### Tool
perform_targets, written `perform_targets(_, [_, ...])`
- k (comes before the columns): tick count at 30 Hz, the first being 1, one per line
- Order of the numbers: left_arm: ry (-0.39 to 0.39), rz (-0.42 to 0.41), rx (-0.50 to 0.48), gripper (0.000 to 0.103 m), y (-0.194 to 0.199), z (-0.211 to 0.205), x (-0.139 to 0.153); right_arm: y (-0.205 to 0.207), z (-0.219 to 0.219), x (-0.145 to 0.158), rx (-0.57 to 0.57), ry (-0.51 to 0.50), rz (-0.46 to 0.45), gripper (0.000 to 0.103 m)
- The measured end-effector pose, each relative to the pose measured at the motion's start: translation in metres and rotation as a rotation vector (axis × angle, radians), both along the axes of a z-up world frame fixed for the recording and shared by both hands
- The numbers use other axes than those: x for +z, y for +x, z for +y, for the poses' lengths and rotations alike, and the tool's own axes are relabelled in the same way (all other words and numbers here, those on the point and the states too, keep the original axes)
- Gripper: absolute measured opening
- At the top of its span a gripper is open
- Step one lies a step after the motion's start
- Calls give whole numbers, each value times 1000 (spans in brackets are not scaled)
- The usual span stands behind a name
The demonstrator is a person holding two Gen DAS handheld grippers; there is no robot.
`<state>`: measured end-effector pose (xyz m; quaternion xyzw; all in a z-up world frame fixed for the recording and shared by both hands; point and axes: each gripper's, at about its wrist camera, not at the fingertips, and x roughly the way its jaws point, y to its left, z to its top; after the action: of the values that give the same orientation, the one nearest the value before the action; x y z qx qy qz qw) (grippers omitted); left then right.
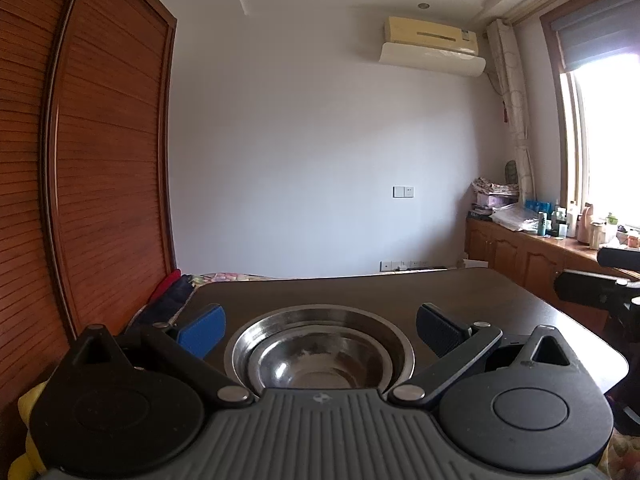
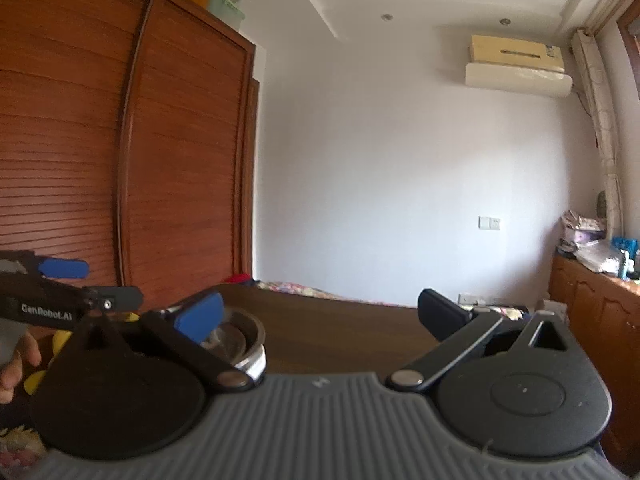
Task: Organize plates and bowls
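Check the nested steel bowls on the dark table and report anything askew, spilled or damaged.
Nothing stands out. The smaller steel bowl sits level inside the larger steel bowl on the table, with no spill around them. The inner bowl shows only dull smudges. Both tongs, left and right, are open.

From the left wrist view I see a dark brown wooden surface with rounded corners, stretching ahead of my left gripper. On it, straight ahead between that gripper's spread fingers, sits a nested stack of round stainless steel bowls, a smaller one inside a wider one. From my right gripper, the stack lies ahead to the left, near the surface's left edge.
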<state>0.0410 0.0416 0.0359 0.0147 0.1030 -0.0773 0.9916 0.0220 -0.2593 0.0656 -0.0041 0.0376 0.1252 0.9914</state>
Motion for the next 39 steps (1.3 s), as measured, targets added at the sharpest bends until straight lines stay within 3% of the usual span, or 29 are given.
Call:
perform_targets(7, [14, -14, -19, 103, -7, -12, -7, -4, -15, -11, -69, 39, 36, 103])
perform_targets(17, [32, 10, -43, 103, -9, -23, -18, -3, -16, -17, -141, 16, 46, 103])
perform_targets(39, [28, 46, -25, 103, 1, -21, -37, 0, -24, -38, -192, 27, 97, 103])
